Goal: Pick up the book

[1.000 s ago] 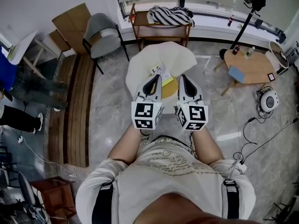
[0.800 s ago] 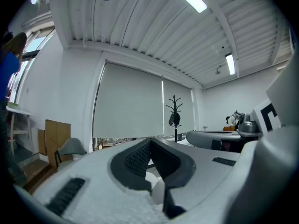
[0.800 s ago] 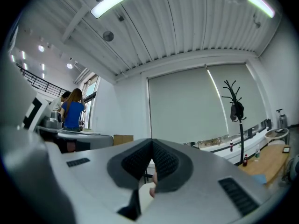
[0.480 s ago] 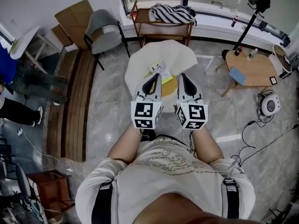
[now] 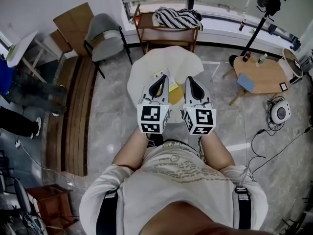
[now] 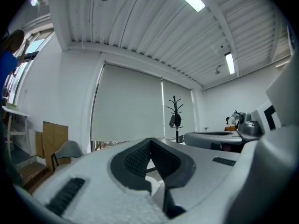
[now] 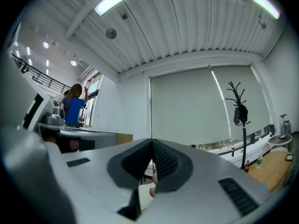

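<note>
A yellow book [image 5: 176, 89] with a white printed sheet [image 5: 160, 75] on it lies on a small round cream table [image 5: 146, 67] in front of me in the head view. My left gripper [image 5: 161, 78] and right gripper [image 5: 188, 79] are held side by side, level, above the book's near part. They hide most of the book. Both pairs of jaws are pressed together at the tips with nothing between them. In the left gripper view the left gripper [image 6: 150, 140] points at a window blind across the room; the right gripper [image 7: 152, 142] does the same in its view.
A wooden shelf [image 5: 166, 31] with a striped cloth stands behind the table, a grey chair [image 5: 103, 33] at its left. A round wooden side table [image 5: 261, 72] with a blue item and bottles is at the right. A person in blue [image 5: 10, 80] stands far left. Cables lie on the floor at right.
Both grippers have moved a little forward over the round table, still side by side and shut. The book shows less between them than before.
</note>
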{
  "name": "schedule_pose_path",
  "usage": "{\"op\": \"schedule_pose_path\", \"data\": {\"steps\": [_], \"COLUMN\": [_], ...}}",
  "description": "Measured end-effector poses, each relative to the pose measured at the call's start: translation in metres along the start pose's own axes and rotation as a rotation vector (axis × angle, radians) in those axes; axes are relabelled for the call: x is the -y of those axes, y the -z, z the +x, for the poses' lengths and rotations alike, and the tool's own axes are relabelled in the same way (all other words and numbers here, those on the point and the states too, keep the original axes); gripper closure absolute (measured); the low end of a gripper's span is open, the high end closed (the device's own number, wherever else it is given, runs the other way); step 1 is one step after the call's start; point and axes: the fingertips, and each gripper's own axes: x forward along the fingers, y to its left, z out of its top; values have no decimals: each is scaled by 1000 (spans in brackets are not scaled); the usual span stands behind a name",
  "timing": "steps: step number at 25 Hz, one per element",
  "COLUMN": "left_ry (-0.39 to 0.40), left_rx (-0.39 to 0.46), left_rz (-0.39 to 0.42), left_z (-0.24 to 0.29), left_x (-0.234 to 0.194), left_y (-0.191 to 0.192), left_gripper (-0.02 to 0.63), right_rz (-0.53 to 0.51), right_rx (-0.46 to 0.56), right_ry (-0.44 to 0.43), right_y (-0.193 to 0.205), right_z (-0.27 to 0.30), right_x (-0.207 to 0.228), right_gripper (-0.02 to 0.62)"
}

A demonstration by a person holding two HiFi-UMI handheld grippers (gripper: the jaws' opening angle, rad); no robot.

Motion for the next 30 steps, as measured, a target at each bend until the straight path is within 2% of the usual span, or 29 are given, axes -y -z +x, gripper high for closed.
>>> {"op": "schedule_pose_path", "data": {"steps": [6, 17, 30], "left_ry": [-2, 27, 28], "left_rx": [6, -44, -77], "left_rz": [-8, -28, -36], "left_z": [21, 54, 101], "left_x": [-13, -26, -75], "left_y": [0, 19, 22], "left_gripper": [588, 588, 588], "right_rz": [-30, -8, 9], "right_rx": [-7, -58, -83], "right_ry": [-11, 10, 16], "right_y": [0, 22, 27], "right_z": [22, 54, 123], "right_x": [1, 13, 14], "right_gripper": [570, 569, 569]}}
